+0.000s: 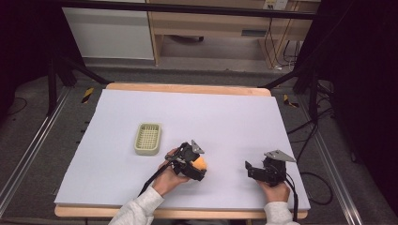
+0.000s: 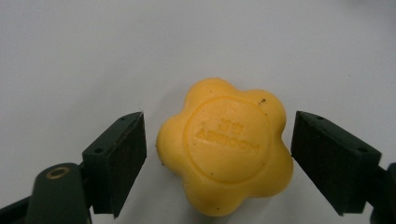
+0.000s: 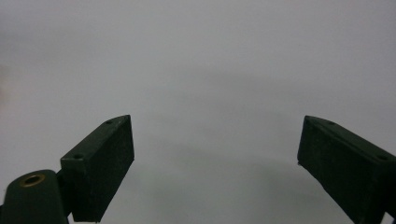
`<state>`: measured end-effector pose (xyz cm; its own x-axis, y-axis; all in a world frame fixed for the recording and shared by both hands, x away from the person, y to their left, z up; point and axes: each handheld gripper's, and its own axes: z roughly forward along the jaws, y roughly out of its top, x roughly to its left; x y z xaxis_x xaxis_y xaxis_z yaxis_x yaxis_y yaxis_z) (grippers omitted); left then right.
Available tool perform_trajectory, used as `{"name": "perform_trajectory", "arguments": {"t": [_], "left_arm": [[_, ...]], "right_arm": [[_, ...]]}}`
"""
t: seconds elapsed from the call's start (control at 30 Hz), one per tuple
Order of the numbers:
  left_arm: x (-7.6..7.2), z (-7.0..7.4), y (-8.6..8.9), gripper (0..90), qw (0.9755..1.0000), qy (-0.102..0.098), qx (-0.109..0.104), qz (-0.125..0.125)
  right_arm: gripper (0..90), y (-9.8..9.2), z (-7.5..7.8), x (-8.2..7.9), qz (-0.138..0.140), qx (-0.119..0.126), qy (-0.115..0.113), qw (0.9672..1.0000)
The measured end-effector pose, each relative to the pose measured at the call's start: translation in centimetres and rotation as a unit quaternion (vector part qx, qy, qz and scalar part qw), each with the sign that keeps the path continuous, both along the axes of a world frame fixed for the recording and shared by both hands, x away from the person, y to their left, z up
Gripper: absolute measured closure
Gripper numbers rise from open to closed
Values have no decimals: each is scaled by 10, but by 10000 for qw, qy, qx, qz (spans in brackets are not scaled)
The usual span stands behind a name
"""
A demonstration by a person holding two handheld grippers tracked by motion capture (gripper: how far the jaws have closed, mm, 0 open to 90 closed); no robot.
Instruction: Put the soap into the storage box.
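Note:
A yellow flower-shaped soap [image 2: 226, 147] with a round stamped centre lies on the white table sheet. My left gripper [image 2: 218, 156] is open around it, one jaw on each side, with a small gap on both sides. In the high view the soap [image 1: 200, 163] shows as an orange-yellow lump at the tip of the left gripper [image 1: 199, 169], near the table's front middle. My right gripper [image 1: 249, 169] rests low at the front right, open, its jaws wide apart over bare sheet [image 3: 210, 93] with nothing between them.
A pale green slotted soap dish [image 1: 148, 138] sits on the sheet to the left of and behind the left gripper. The white sheet [image 1: 197, 112] covers a wooden table; cables and frame legs lie on the floor around it.

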<state>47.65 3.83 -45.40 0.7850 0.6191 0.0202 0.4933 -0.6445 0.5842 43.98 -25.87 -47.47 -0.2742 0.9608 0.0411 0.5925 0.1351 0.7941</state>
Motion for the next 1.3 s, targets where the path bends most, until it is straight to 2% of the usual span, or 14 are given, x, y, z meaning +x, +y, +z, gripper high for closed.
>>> {"name": "perform_trajectory", "arguments": {"t": [0.4,0.67,1.1,1.3], "left_arm": [[2,-5,-3,234,9999,138,75,-68],[3,-7,-3,252,9999,157,61,-18],[3,-12,-7,253,9998,104,154,15],[3,-13,-6,254,9999,113,90,41]], "right_arm": [[112,0,0,0,-10,-5,8,10000],[112,0,0,0,7,-14,6,10000],[112,0,0,0,-18,10,40,10000],[112,0,0,0,-16,11,43,10000]]}}
